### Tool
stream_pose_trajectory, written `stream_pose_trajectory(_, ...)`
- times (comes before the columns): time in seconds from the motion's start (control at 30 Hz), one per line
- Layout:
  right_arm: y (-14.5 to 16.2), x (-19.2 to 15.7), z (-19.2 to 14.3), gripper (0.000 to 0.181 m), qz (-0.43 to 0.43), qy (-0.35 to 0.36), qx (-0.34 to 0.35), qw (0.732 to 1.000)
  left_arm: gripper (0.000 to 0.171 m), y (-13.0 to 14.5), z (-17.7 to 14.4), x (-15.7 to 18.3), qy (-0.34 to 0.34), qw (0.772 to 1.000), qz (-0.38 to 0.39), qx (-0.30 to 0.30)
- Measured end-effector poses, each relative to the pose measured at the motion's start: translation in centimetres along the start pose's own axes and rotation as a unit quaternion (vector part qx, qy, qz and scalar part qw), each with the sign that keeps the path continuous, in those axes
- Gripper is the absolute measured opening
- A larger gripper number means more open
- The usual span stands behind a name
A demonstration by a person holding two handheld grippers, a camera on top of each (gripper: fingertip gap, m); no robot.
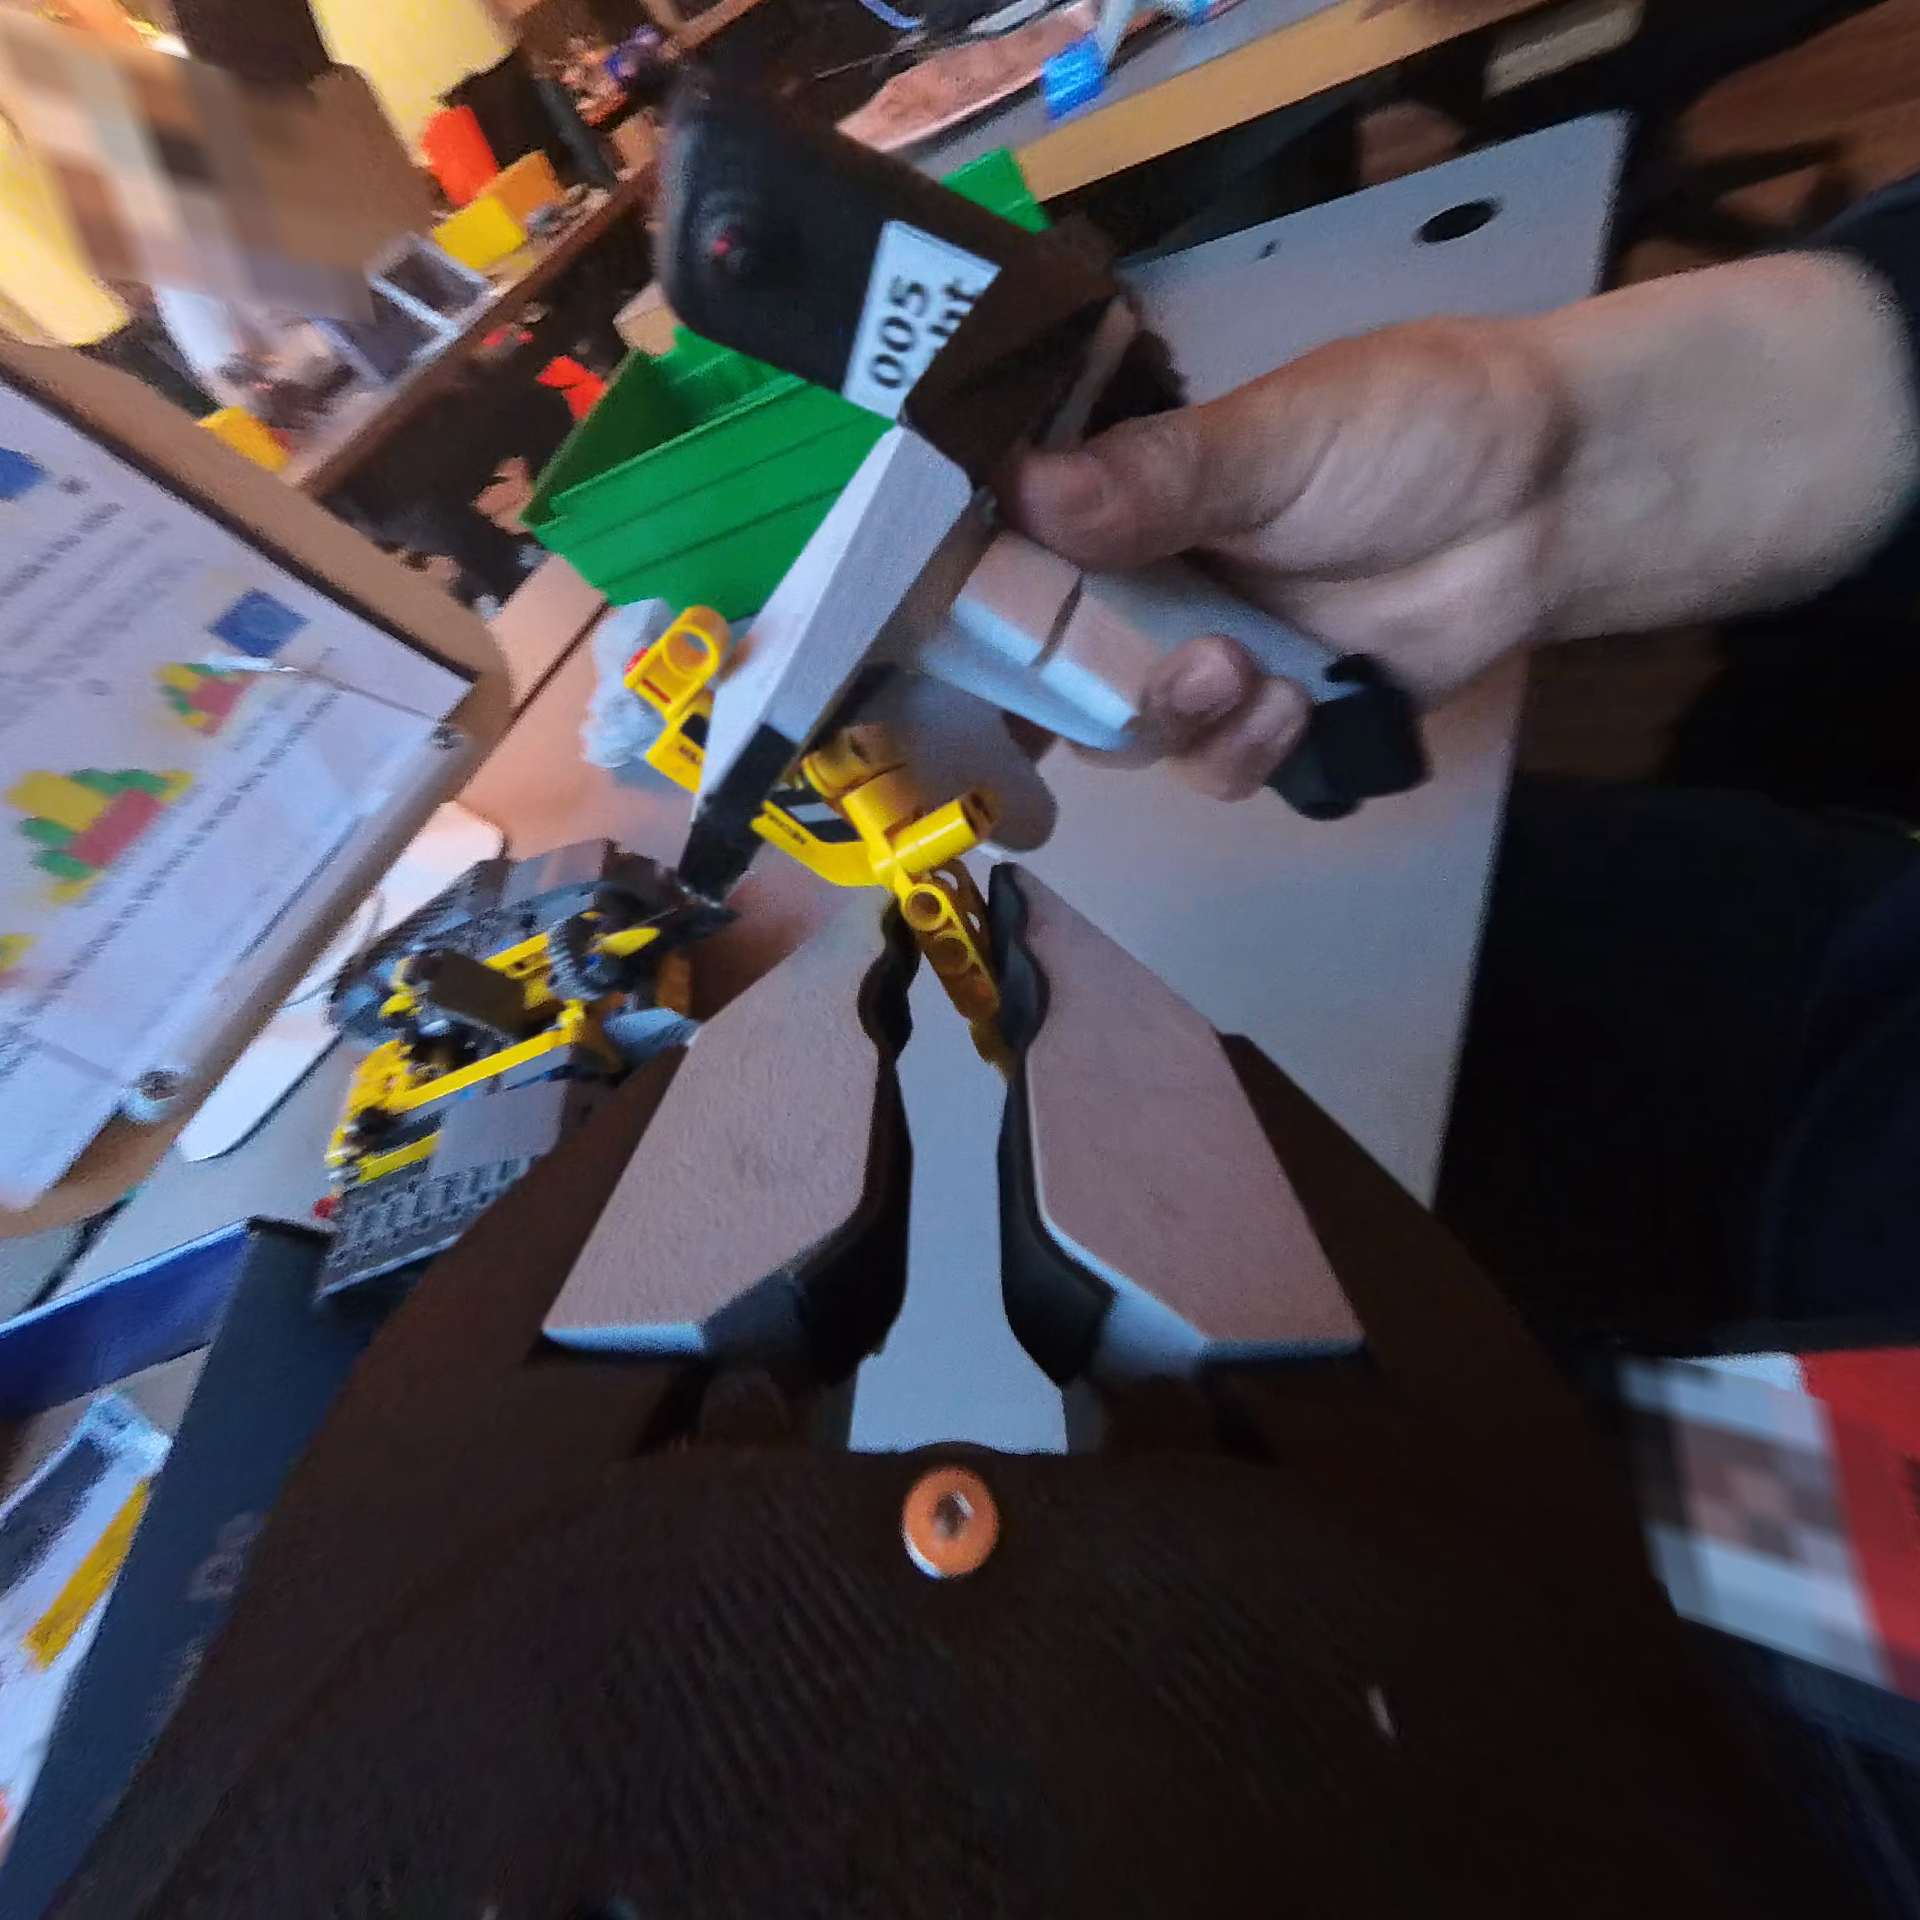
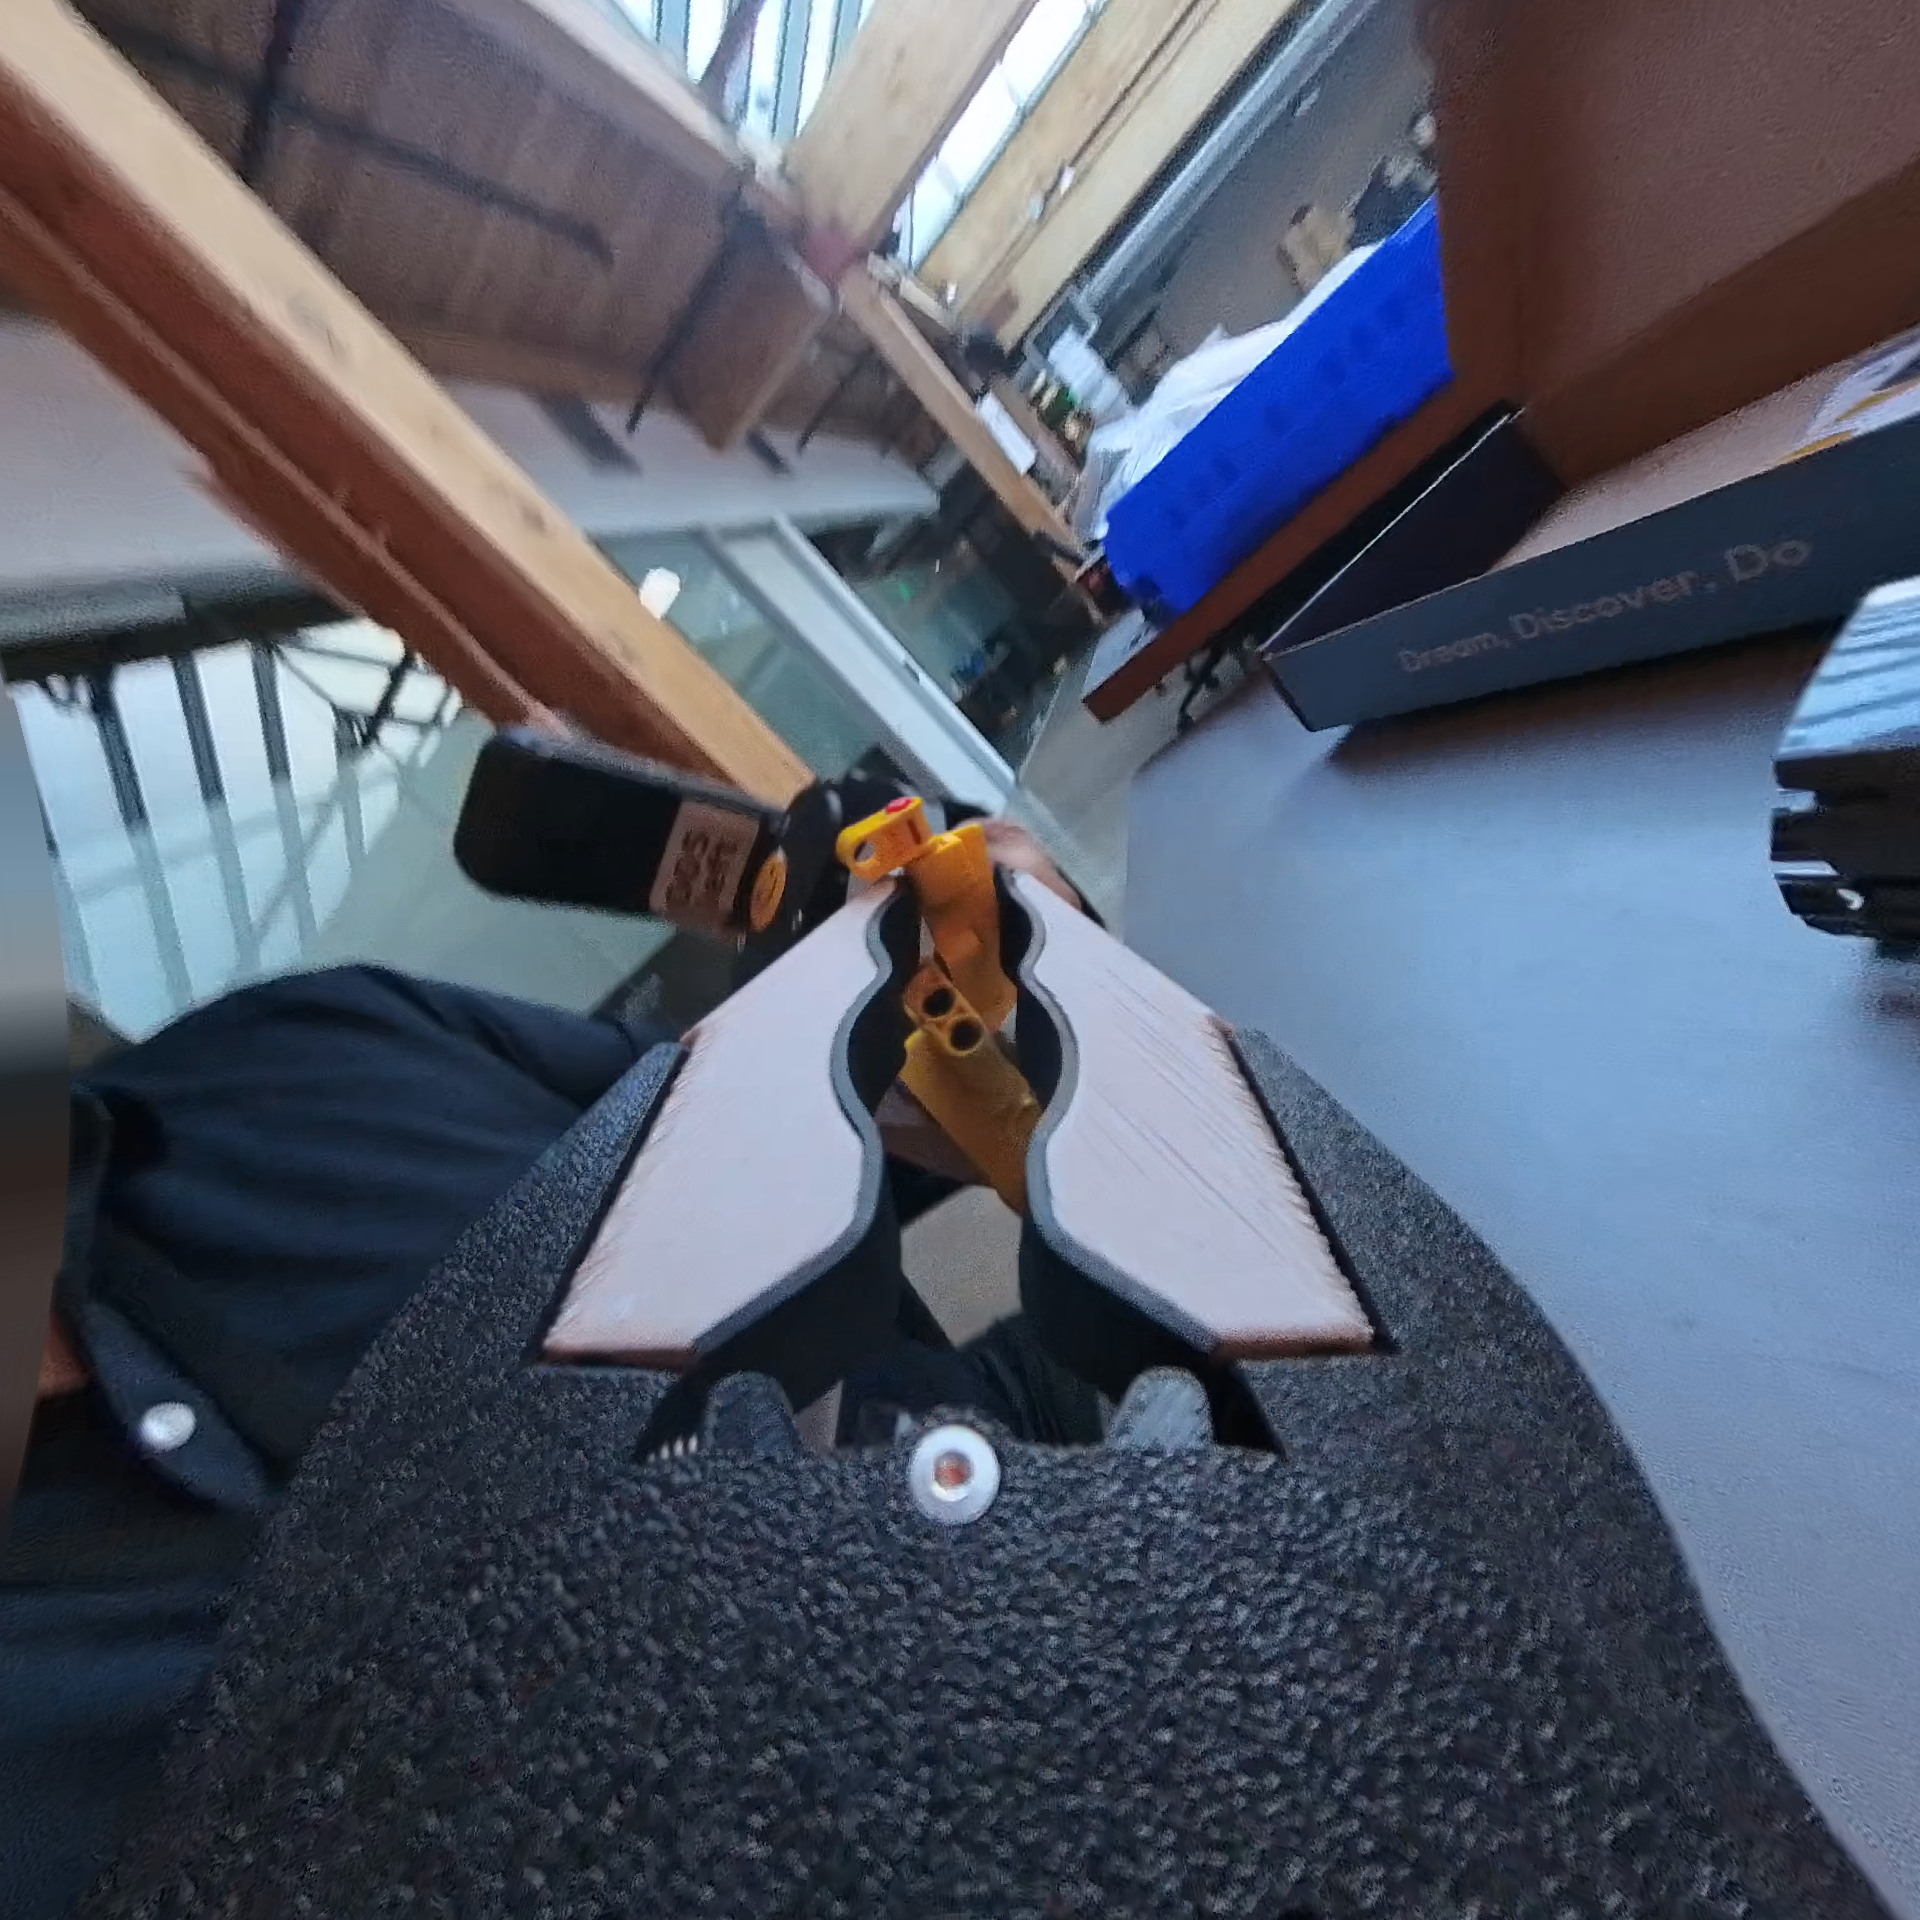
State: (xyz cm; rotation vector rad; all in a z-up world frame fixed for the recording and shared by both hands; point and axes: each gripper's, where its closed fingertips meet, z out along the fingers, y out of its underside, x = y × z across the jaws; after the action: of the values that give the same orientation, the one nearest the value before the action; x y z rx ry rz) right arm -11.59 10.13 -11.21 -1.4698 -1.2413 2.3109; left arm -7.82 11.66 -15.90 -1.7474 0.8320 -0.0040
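Two grippers: both are gripping the same yellow brick assembly, one at each end.
Left gripper [image 1: 951, 914]: clenched on a yellow perforated beam [image 1: 954, 951] of the assembly; the beam is sitting between the fingertips at 12 o'clock of the left wrist view and leaning toward 5 o'clock.
Right gripper [image 2: 951, 904]: clenched on the yellow assembly [image 2: 961, 1023]; the piece is running between the wavy inner edges of the fingers from 12 o'clock down toward 5 o'clock, its far end sticking out past the tips.
Right gripper seen from the left: its white and black body [image 1: 831, 623] is coming in from 1 o'clock, and its fingertip end is overlapping the assembly's upper part [image 1: 883, 805].
Hand [image 1: 1403, 520]: it is wrapping the right gripper's handle at 2 o'clock of the left wrist view.
Left gripper seen from the right: its black camera block [image 2: 603, 831] is showing at 10 o'clock, just beyond the fingertips.
Assembly position: it is being held off the grey table [image 1: 1299, 935], between the two tools.
Built model [image 1: 488, 1018]: a grey and yellow brick vehicle is resting on the table at 9 o'clock of the left gripper, apart from the held piece.
Green bin [image 1: 717, 488]: it is standing behind the right gripper at 11 o'clock.
Printed board [image 1: 177, 790]: it is leaning at the 9 o'clock edge, beside the model.
Blue crate [image 2: 1288, 426]: it is sitting far off at 1 o'clock in the right wrist view.
Dark box [image 2: 1579, 603]: it is lying on the table at 2 o'clock.
Image quality: motion blur is softening both views.
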Motion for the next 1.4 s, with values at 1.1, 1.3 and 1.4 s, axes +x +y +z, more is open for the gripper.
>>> stream_pose_trajectory(1.1,-3.2,1.5,-3.9,0.009,0.104,-0.045,0.086,0.99,0.042,1.6,0.7,-2.5,-0.079,0.996,-0.016,-0.043)
stream_pose_trajectory(1.3,-1.5,0.9,-1.1,0.008,0.171,-0.073,0.094,0.978,0.033,-0.7,-0.7,-3.2,-0.188,0.975,0.118,-0.003)
stream_pose_trajectory(1.4,-1.5,1.1,-1.1,0.006,0.196,-0.075,0.121,0.97,0.034,-0.6,-0.9,-3.2,-0.211,0.964,0.159,-0.014)
